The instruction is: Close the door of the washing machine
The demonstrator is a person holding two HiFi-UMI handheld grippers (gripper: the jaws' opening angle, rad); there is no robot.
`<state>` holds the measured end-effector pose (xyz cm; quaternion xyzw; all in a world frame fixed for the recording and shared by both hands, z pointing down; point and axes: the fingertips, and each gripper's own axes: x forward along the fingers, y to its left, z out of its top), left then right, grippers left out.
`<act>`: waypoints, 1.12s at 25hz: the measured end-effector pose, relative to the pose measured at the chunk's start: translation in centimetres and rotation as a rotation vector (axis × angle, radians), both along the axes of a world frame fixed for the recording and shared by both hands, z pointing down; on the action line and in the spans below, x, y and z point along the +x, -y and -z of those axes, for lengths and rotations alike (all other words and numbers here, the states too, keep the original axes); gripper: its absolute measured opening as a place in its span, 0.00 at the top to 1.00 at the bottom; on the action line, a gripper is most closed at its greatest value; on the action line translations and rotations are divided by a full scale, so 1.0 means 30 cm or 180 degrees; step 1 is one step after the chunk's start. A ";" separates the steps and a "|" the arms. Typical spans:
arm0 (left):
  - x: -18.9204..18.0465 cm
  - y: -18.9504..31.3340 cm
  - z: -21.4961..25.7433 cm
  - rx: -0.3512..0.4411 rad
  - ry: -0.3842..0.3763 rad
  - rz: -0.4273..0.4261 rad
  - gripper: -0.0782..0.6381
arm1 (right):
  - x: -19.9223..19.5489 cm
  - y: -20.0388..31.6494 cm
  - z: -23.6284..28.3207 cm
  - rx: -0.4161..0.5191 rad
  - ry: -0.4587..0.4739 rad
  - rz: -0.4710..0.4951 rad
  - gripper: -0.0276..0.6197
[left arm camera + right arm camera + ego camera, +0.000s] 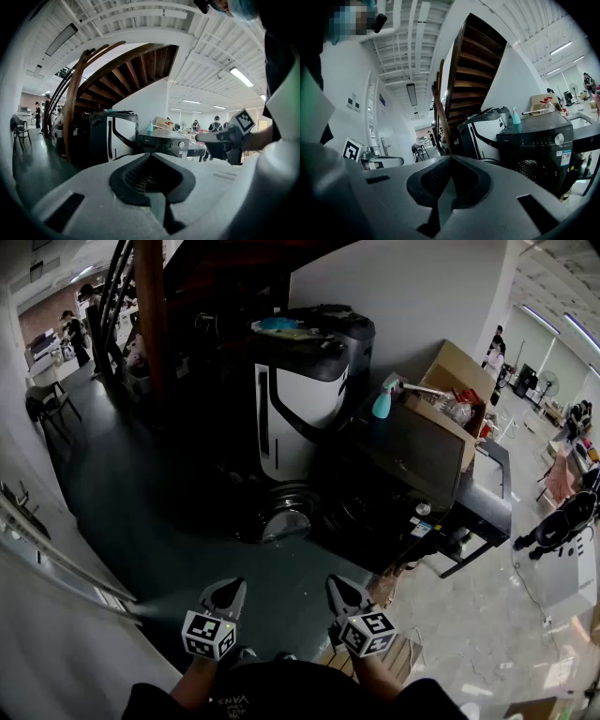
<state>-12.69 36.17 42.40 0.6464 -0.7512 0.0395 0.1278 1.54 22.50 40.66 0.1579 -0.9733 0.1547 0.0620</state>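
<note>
Washing machine (pixel 403 474): dark front-loader, standing under a cardboard box (pixel 448 388) and a teal spray bottle (pixel 382 401); well ahead of both claws.
Door (pixel 286 524): round and glossy, swung wide off the washing machine's front toward its left side; not yet closed.
Left claw (pixel 226 594): pressed together, empty, well short of the washing machine, on the door's side.
Right claw (pixel 343 592): likewise together and empty, well short of the washing machine's front.
Step in hand: judged to be the approach, with nothing touched.
Doing it well: move close to the washing machine first; set the shut left claw against the door's outer face, near the free edge and far from the hinge; push in one steady arc toward the washing machine's front; finish with a firm press to catch the latch; keep the right claw clear of the closing gap.
Risk: probably a slip of the tips off the curved, shiny face.
Head view alone: the open door, plus the stretch of floor (pixel 141 512) before the washing machine.
Right gripper view alone: the bared drum opening (pixel 529 169) and the knob (pixel 559 138) on the washing machine's front.
Left gripper view alone: the right claw from the side, just right of the washing machine; the door hidden behind the claw's own body.
</note>
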 end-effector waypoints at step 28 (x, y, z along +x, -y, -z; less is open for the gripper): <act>-0.350 0.383 -0.163 -0.0218 -0.0335 -0.0737 0.62 | -0.256 0.290 -0.113 -0.0207 -0.0014 -0.0695 0.64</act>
